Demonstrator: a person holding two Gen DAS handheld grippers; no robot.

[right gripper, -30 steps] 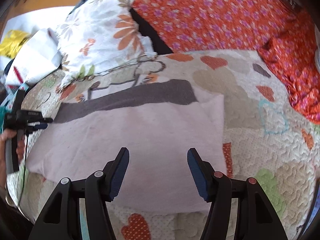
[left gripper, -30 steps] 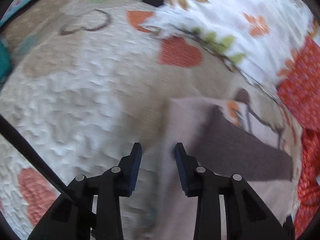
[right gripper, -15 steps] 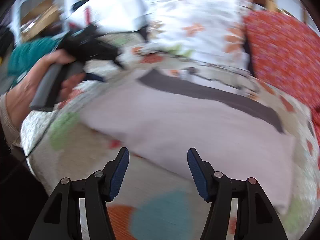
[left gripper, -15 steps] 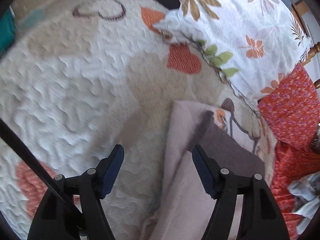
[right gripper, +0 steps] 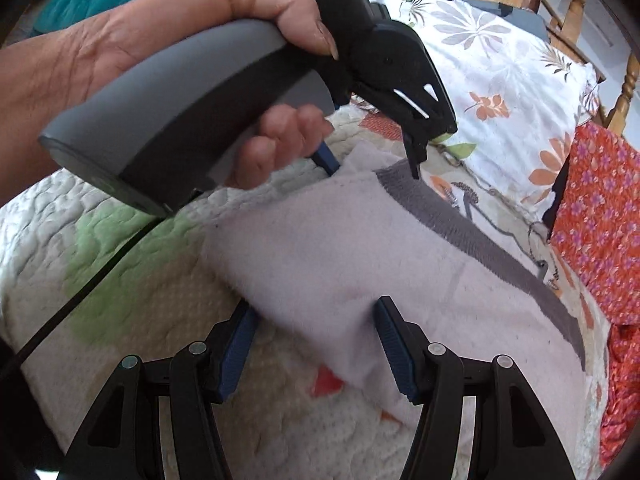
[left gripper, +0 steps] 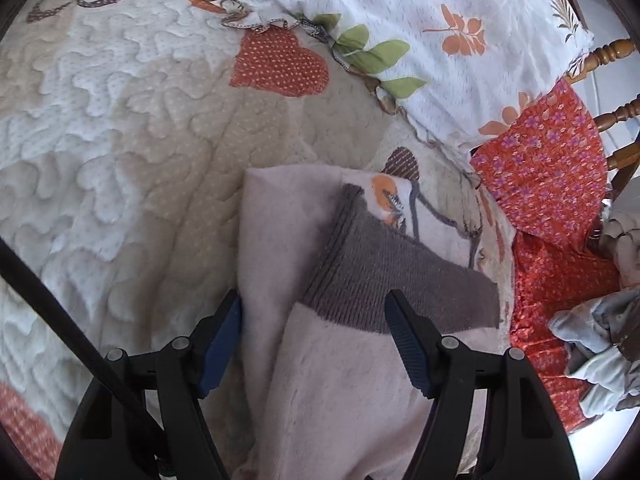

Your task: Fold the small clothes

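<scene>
Where once nearly closed, left claw now wide over garment.

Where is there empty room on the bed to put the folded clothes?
The quilt is bare to the left of the pale pink garment, up to the red heart patch. The green patch under the left hand is bare too. It is crowded on the right: floral pillow, red flowered cloth.
</scene>
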